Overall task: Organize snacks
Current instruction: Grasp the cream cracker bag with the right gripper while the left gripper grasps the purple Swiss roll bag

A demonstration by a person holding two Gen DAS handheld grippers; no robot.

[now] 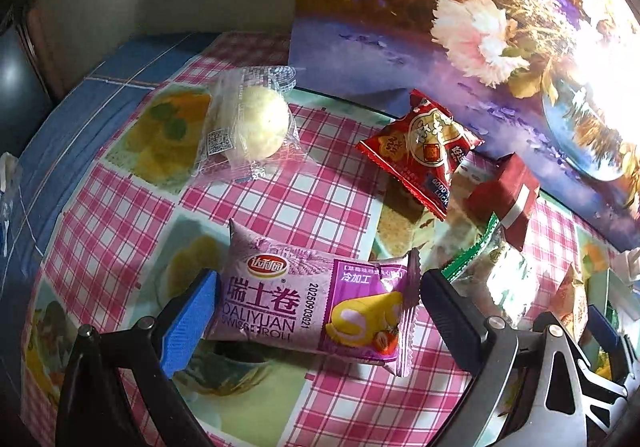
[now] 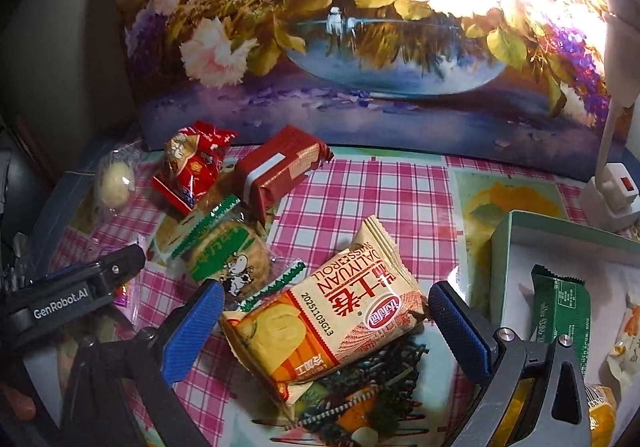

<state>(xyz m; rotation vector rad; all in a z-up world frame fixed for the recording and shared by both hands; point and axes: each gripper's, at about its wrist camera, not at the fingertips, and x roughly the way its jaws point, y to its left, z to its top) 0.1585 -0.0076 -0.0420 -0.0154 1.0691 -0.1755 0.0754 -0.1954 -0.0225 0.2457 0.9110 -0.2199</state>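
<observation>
My left gripper [image 1: 316, 307] is open, its jaws on either side of a purple Swiss roll packet [image 1: 316, 303] that lies on the checked tablecloth. My right gripper [image 2: 326, 321] is open around an orange Swiss roll packet [image 2: 324, 311]; I cannot tell whether the pads touch it. Beyond lie a clear-wrapped white bun [image 1: 256, 127], a red snack bag [image 1: 424, 147], a red wrapped block [image 2: 280, 167] and a green-edged biscuit packet [image 2: 228, 255]. A pale green box [image 2: 520, 231] at the right holds a dark green packet [image 2: 560, 307].
A flower painting [image 2: 360, 47] stands along the table's back edge. A white plug and cable [image 2: 612, 187] sit at the far right. The left gripper's body [image 2: 72, 291] shows at the left of the right wrist view. The blue table edge [image 1: 80, 107] runs along the left.
</observation>
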